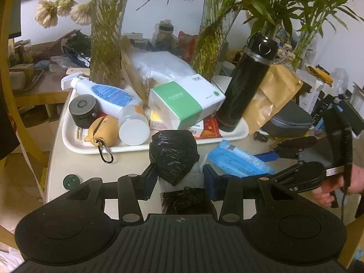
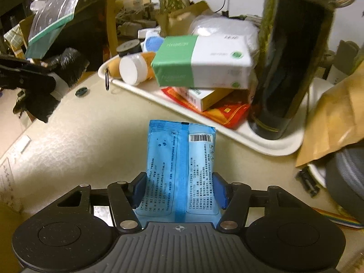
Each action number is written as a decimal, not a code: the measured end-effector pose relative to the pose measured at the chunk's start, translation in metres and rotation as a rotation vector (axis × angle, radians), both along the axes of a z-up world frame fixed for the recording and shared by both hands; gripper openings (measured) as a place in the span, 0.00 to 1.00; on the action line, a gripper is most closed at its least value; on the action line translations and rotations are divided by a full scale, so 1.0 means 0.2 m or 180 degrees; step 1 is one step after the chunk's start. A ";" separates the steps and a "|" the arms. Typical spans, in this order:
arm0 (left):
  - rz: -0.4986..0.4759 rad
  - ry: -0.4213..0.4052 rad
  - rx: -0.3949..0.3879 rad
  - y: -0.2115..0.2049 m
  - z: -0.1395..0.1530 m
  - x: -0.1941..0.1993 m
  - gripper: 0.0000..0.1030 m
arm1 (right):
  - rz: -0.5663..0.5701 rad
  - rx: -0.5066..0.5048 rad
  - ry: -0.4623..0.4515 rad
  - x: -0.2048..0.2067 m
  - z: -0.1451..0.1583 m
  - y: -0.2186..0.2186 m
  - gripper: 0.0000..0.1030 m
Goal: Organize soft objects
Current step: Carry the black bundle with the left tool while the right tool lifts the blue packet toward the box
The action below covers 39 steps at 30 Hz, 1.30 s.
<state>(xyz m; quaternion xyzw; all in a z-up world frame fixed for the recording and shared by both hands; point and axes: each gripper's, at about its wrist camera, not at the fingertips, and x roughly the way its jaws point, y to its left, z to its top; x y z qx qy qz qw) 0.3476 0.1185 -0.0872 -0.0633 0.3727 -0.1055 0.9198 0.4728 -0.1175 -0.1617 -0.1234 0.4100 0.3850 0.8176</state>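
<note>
In the right wrist view, nearest the lens, a blue wipes packet (image 2: 179,170) is being held by the right hand-held gripper (image 2: 179,190), whose blue pads (image 2: 219,190) are pressing on the packet's long edges near its lower end, the jaws standing about half apart. The packet is judged to be light, soft and slightly slick in its film wrapper; a hold across the full width is being favoured, since a pinch at one corner could let it fold or slide. Toward 12 o'clock, its far end is lying close to the white tray (image 2: 279,151).

In the left wrist view, a roll of black bin bags (image 1: 174,153) is being gripped by the left hand-held gripper (image 1: 180,177), the jaws set partly closed on the pale wrapped middle of the roll. The roll is judged light and compressible, its loose crinkled film liable to slip, so the firmer core is the better place to be held. It is being kept above the beige surface (image 1: 127,163), with the tray's near rim at 12 o'clock. At 2 o'clock the blue packet is seen, and at 3 o'clock the other hand-held gripper.

Farther off, on the tray, a green-and-white tissue pack (image 1: 185,101) is lying beside a black flask (image 1: 246,84).
</note>
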 end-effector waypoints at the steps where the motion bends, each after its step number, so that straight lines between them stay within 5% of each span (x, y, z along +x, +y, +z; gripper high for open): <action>1: 0.0013 -0.0008 0.0007 0.00 0.01 0.00 0.41 | -0.0034 0.0015 -0.0006 0.00 0.02 -0.02 0.60; 17: 0.0199 -0.0375 0.0323 -0.10 0.23 -0.24 0.41 | -0.0443 0.0206 -0.0348 -0.30 0.43 -0.29 0.61; 39: 0.0113 -0.0541 0.0625 -0.29 0.62 -0.65 0.41 | -0.0791 0.0404 -0.0731 -0.88 0.94 -0.51 0.61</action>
